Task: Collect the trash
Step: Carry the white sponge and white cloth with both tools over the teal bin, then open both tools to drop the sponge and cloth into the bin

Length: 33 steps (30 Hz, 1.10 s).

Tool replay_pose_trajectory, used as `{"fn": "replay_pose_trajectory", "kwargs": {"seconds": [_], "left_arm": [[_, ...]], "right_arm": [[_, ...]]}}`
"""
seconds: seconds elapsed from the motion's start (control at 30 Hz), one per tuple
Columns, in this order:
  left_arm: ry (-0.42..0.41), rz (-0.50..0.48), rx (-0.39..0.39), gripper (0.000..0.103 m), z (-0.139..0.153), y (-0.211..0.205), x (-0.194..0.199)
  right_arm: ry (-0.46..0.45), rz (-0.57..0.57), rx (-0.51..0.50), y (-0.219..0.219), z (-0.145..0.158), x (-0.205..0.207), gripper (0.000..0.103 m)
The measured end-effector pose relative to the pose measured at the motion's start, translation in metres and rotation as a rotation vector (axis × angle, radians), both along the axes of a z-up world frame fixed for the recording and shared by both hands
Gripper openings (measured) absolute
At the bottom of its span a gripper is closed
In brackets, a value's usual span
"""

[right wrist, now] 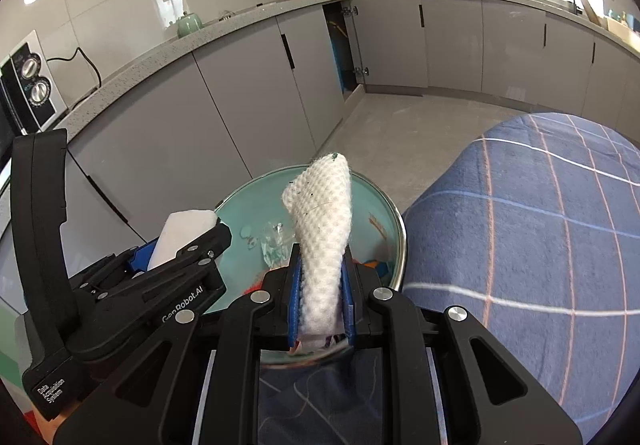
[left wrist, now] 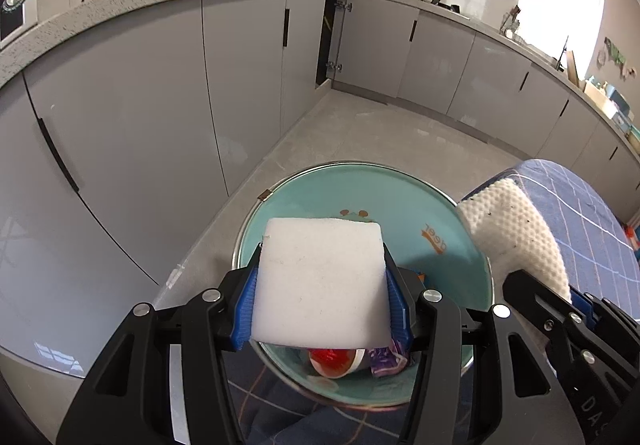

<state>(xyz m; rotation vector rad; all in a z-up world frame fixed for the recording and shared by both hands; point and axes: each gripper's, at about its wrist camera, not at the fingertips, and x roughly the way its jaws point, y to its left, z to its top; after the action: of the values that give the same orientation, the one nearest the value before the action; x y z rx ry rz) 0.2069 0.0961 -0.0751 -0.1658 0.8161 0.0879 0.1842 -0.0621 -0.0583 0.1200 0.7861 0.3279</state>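
White foam fills the left wrist view: one square sponge block (left wrist: 320, 281) sits clamped between the blue pads of the left gripper (left wrist: 322, 309), jaws pressing on its two side faces. Directly beneath and ahead of it lies one round teal bin (left wrist: 452, 229), open mouth upward, so the block hangs over the near half of the opening. At the bin's bottom I count one red-and-white wrapper (left wrist: 334, 361) and one purple wrapper (left wrist: 386, 361). At the right edge, the right gripper (left wrist: 560, 309) carries one dimpled white cloth (left wrist: 516, 233), which juts over the bin's right rim.

In the right wrist view, the right gripper (right wrist: 322, 301) is closed narrowly on that dimpled white cloth (right wrist: 324, 229); its long axis runs straight forward and up, its free tip above the middle of the teal bin (right wrist: 396, 229). The left gripper (right wrist: 188, 257) stands just beside on the left, holding the sponge block (right wrist: 180, 233) over the bin's left edge. Both hands look about equally near; a release should probably drop each piece inside. A blue checked cloth (right wrist: 520, 245) covers the surface to the right.
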Motion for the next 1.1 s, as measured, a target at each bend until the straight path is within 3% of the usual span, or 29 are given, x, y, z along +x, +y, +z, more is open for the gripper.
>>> {"fn": "replay_pose_trajectory", "kwargs": {"seconds": [0.67,0.87,0.9,1.0,1.1], "left_arm": [[0.121,0.010,0.033,0.053,-0.032,0.005,0.036],[0.141,0.011,0.040,0.053,-0.038,0.005,0.039],[0.144,0.012,0.039,0.053,-0.040,0.005,0.039],[0.150,0.017,0.047,0.054,-0.042,0.004,0.037],[0.152,0.016,0.055,0.054,-0.044,0.004,0.036]], "right_arm": [[0.101,-0.004,-0.019,0.006,-0.032,0.048,0.022],[0.139,0.009,0.018,0.000,-0.039,0.056,0.023],[0.144,0.016,0.028,0.000,-0.040,0.057,0.025],[0.150,0.028,0.060,-0.003,-0.040,0.057,0.044],[0.139,0.026,0.082,-0.008,-0.037,0.055,0.046]]}}
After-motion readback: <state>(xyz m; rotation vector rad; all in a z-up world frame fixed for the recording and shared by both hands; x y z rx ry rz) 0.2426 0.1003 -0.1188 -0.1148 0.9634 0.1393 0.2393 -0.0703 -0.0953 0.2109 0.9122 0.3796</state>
